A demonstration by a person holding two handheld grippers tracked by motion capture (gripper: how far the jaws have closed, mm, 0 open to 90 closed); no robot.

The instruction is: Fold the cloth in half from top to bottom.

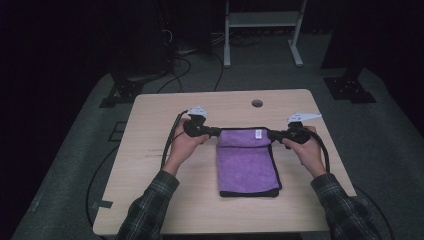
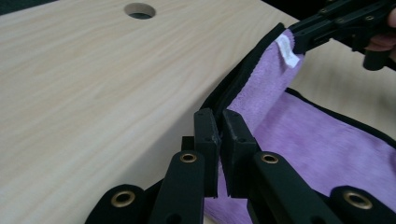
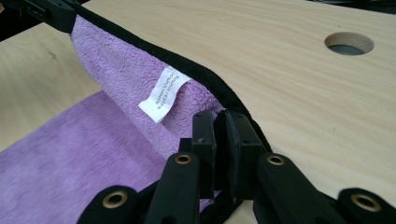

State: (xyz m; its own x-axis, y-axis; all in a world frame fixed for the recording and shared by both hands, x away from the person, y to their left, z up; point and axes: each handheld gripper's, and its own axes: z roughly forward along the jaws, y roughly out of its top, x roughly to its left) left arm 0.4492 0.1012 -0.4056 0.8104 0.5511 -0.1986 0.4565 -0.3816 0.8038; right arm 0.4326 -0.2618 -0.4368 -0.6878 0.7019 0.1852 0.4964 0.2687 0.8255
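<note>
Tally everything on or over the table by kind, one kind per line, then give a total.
Purple towel with black edging: 1
White label sewn on the towel: 1
Grippers, left gripper and right gripper, each clamped on a far corner: 2
Round hole in the table top: 1
Total: 5

The high view looks forward and down from above the person's side, far enough back to take in the whole counter (image 1: 165, 210), the floor around it and both forearms. The left gripper view sits close behind the left claw (image 2: 220, 135), looking low along its jaws across the cloth (image 2: 327, 149) toward the right claw (image 2: 308, 39) and the counter's hole (image 2: 139, 10). The right gripper view sits just as close behind the right claw (image 3: 220, 135) and faces the opposite way along the same raised cloth edge. Both gripper views share the cloth's label (image 3: 164, 93) and the hole, which the high view also shows.
</note>
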